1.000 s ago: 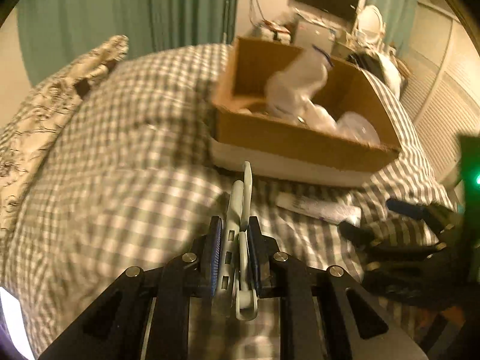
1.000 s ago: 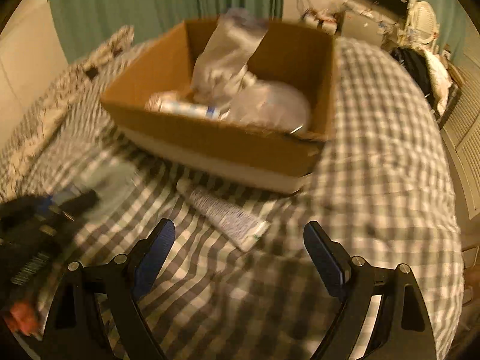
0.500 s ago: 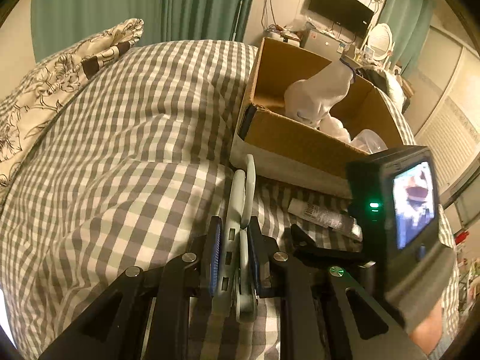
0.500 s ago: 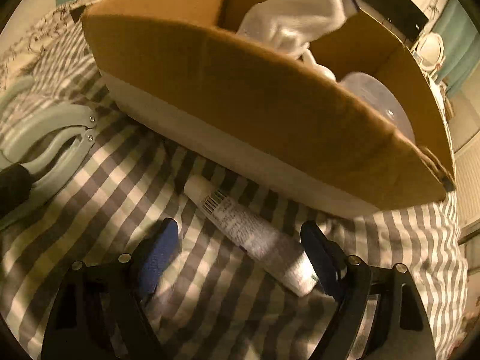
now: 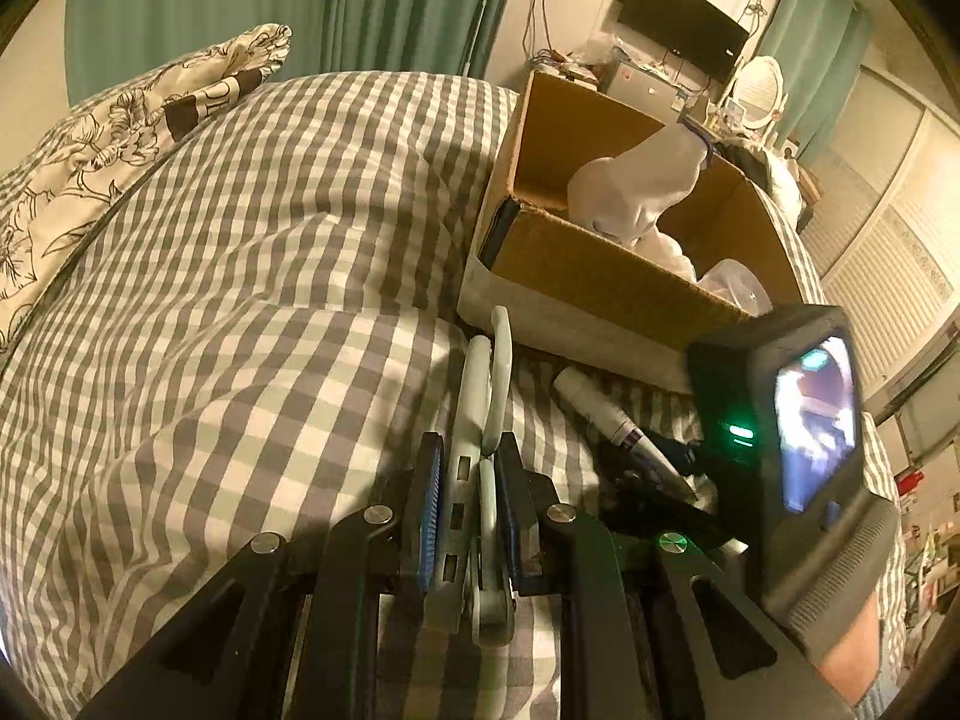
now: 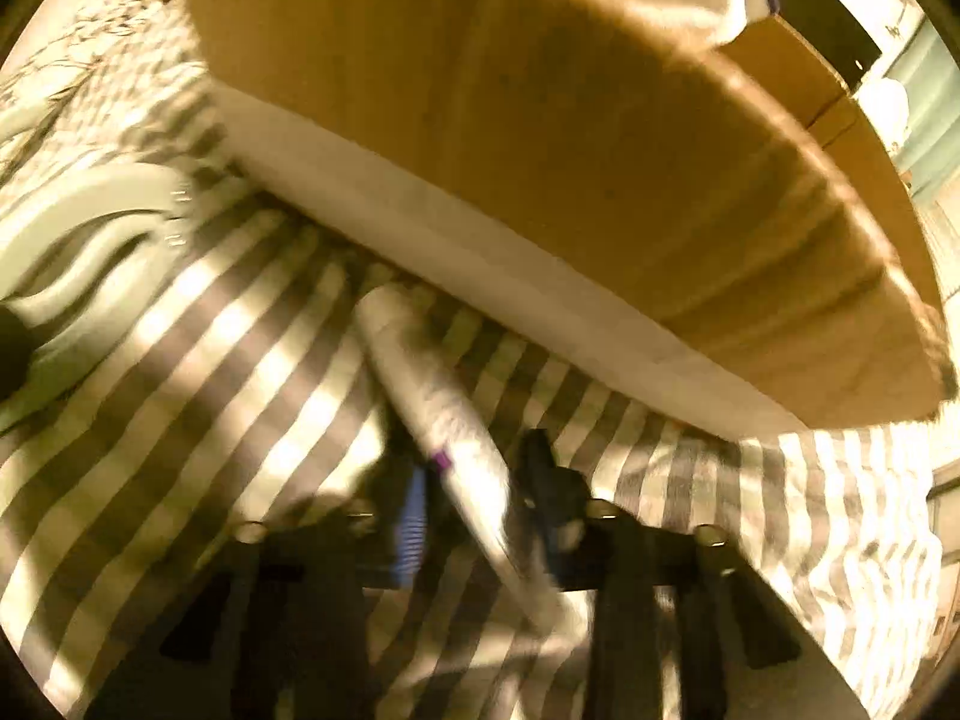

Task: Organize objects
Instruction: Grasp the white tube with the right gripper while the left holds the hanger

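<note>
I am holding one gripper in each hand, so there are two. My left gripper (image 5: 469, 501) is squeezing one pale green clip tool (image 5: 483, 396) tight between its pads. The tool is sticking out forward past the fingertips, and its far end is reaching almost to the near wall of the box.

There is one cardboard box (image 5: 606, 282) sitting on the checked bed cover (image 5: 240, 300). One white cloth (image 5: 636, 192) is poking up out of the box, and something clear is lying beside it inside; I cannot tell what that is.

There is one white tube (image 6: 444, 420) lying on the bed cover, just in front of the box. My right gripper (image 6: 474, 516) is down over it, and its jaws are closing on it right now. The tube is lying slanted between the two fingers, with its cap end pointing toward the box and its flat end coming back under the gripper. The picture is blurry here, but the pads look like they are touching the tube on both sides.

In the left wrist view, my right gripper is showing just to the right of my left one, with one small lit screen (image 5: 816, 420) on its back. One flowered pillow (image 5: 120, 138) is lying far off on the left of the bed.
</note>
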Action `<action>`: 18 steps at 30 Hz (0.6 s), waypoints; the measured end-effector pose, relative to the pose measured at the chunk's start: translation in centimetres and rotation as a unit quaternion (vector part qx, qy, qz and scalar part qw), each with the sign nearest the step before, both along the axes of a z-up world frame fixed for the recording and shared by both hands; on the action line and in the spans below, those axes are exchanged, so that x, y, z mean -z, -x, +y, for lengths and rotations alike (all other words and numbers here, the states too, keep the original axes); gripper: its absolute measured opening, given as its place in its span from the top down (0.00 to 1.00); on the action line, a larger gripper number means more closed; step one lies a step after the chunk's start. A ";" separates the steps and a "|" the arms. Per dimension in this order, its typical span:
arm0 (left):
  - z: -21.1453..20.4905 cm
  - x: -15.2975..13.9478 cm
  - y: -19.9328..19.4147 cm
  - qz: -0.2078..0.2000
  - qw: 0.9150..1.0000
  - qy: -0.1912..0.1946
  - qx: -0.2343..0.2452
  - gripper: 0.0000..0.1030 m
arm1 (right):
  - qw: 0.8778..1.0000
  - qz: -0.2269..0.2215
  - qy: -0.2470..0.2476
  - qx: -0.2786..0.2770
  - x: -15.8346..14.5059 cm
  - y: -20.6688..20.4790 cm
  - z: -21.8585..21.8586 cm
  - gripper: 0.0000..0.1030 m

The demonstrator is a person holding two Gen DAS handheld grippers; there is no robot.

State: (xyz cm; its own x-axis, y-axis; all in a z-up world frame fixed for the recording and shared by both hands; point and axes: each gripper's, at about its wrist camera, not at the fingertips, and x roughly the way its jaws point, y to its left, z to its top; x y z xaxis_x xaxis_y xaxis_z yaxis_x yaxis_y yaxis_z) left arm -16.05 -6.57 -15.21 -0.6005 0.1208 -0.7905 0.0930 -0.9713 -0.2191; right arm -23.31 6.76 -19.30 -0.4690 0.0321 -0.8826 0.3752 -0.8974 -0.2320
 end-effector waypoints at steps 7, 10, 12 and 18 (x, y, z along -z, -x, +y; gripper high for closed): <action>-0.2 -0.3 -1.3 0.007 1.000 -0.012 -0.003 0.84 | 0.996 0.003 0.092 -0.017 -3.9 -3.3 2.1 0.87; -0.1 -0.5 -2.1 0.010 1.000 -0.012 -0.005 0.84 | 0.992 0.013 0.123 -0.019 -5.4 -5.0 3.3 0.88; 0.2 -0.8 -2.6 0.009 1.000 -0.003 -0.004 0.84 | 0.990 0.019 0.139 -0.018 -6.0 -6.0 4.4 0.88; 1.7 -2.3 -4.5 0.017 1.000 0.015 0.004 0.84 | 0.986 0.045 0.159 -0.022 -8.3 -7.3 3.7 0.88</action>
